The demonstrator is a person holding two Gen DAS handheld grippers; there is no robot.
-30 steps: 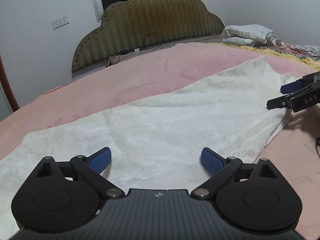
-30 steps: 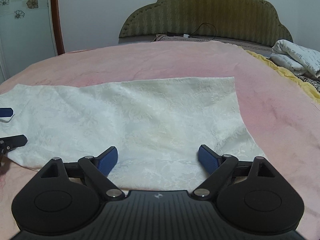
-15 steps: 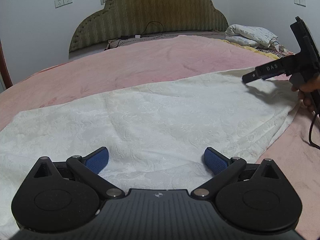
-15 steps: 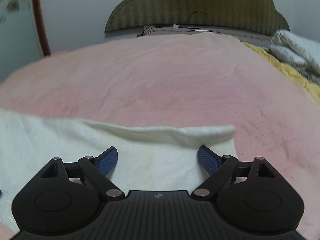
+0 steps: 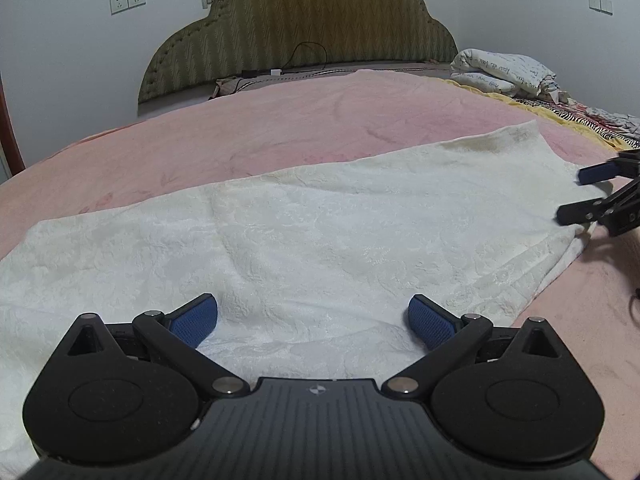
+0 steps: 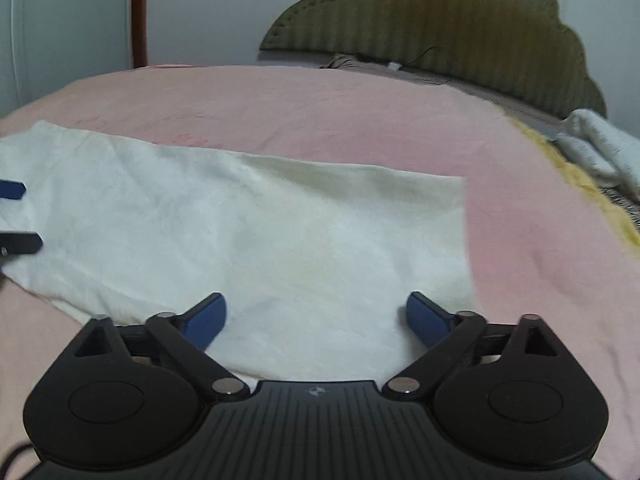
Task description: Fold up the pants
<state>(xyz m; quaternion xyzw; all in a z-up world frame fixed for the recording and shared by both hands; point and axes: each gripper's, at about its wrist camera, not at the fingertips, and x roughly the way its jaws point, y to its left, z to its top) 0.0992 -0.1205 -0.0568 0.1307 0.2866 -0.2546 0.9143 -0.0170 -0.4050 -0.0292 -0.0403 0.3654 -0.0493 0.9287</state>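
Note:
The white textured pants (image 5: 320, 232) lie flat, folded lengthwise, across the pink bed cover (image 5: 280, 120); they also show in the right wrist view (image 6: 260, 232). My left gripper (image 5: 313, 320) is open and empty, low over the near edge of the pants. My right gripper (image 6: 316, 316) is open and empty over the other end of the pants. In the left wrist view the right gripper (image 5: 588, 196) shows at the far right, at the pants' edge. In the right wrist view the left gripper (image 6: 16, 216) shows at the far left.
A green padded headboard (image 5: 296, 24) stands at the far end of the bed. A folded patterned quilt (image 5: 504, 74) and a yellow-edged blanket (image 5: 576, 120) lie at the right. A cable and charger (image 5: 276, 72) lie below the headboard.
My right gripper swung up and away half a second ago, then came back down to the pants' right end. The left gripper turned slightly right. The pants stayed flat.

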